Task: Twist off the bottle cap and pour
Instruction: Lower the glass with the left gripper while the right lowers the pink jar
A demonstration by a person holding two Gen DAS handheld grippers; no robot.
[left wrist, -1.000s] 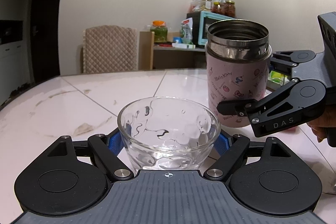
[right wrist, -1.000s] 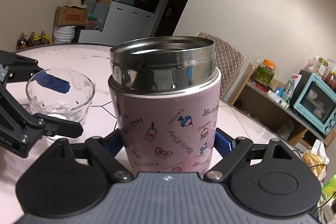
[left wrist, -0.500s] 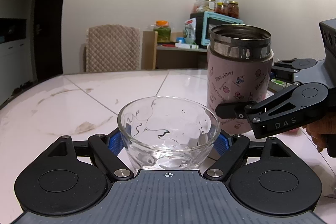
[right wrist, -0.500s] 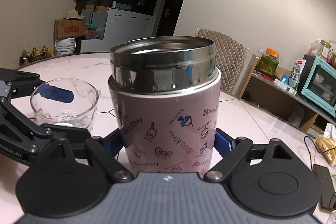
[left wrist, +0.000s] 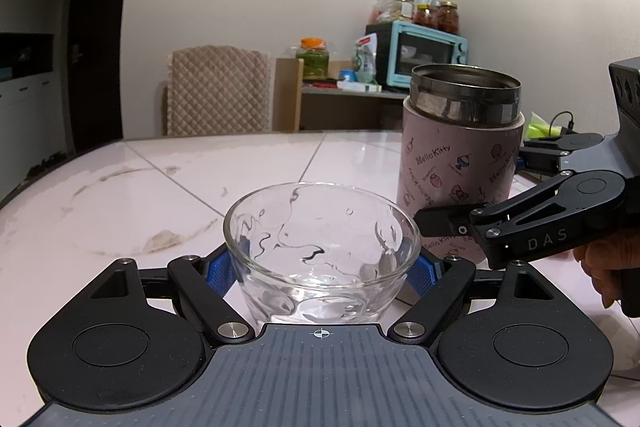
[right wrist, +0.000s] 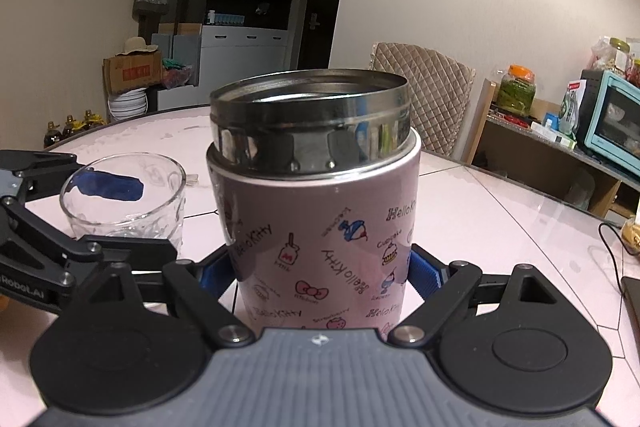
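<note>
1. On the pale pink, glossy tiled worktop, stained with brownish ring marks, stand the two task vessels, side by side but apart.
2. Pink cylindrical insulated bottle with cartoon print and a bare stainless-steel threaded neck: uncapped, upright, to the right of the glass in the left wrist view. It is rigid; its weight depends on the fill, which cannot be seen. The printed sleeve looks smooth and may slip, so hold is best taken low to mid body, below the steel collar, where the wall is straight.
3. Right gripper: its jaws are closed on the lower body of the bottle, with a blue ribbed pad pressed to each side. A hand holds its grip.
4. Clear, dimpled drinking glass, wide-mouthed and tapering to its base: it appears empty, though this is hard to tell. It is stiff, brittle and slick, and is best held at the lower wall with modest force.
5. Left gripper: its jaws clasp the glass low on its wall with blue pads, steadying it to receive the pour.
</note>
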